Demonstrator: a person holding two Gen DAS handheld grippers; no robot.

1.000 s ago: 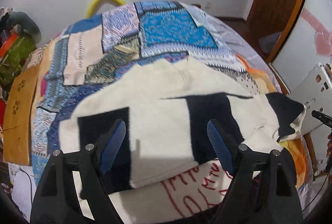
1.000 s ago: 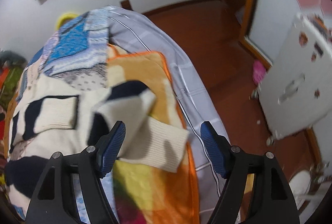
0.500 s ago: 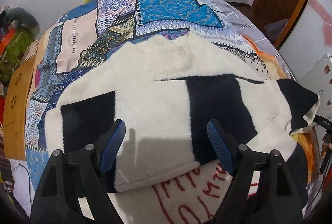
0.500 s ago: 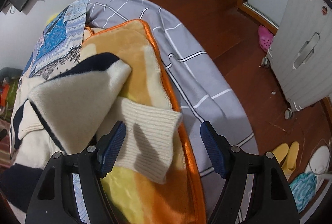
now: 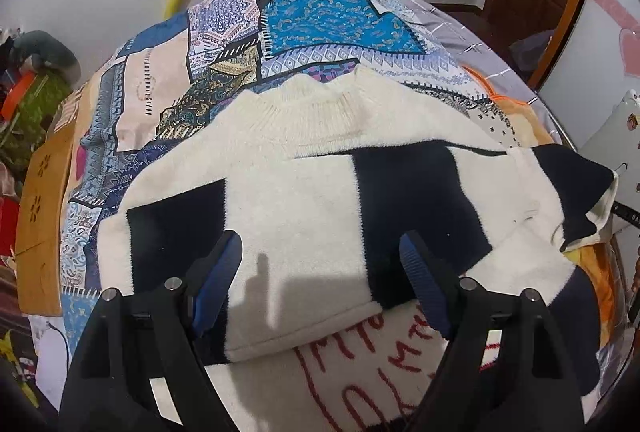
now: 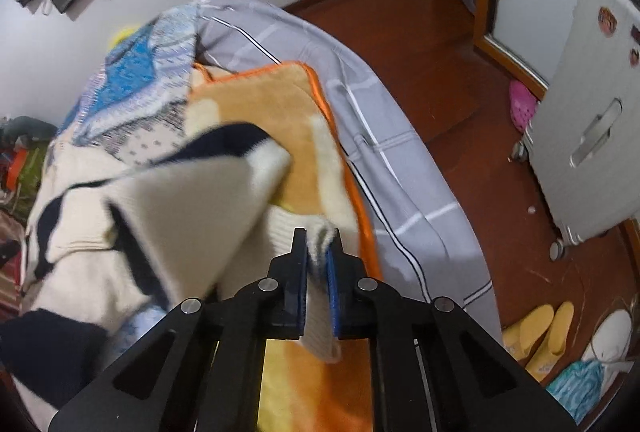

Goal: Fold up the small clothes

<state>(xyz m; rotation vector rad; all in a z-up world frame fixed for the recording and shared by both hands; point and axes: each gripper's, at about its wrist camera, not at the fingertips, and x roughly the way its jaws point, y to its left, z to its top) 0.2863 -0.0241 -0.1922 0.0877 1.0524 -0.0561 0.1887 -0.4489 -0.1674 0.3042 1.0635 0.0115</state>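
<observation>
Here, cream-and-navy sweater (image 5: pixel 304 199), half-folded.

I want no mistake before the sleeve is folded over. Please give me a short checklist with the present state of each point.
1. Right gripper shut on the sleeve cuff: ok.
2. Cuff held deep enough not to slip: cannot tell, the picture is blurred.
3. Left gripper open and holding nothing: ok.
4. Sweater body lying flat, collar away from the person: ok.
5. Sleeve free of the orange blanket under it: cannot tell.
</observation>
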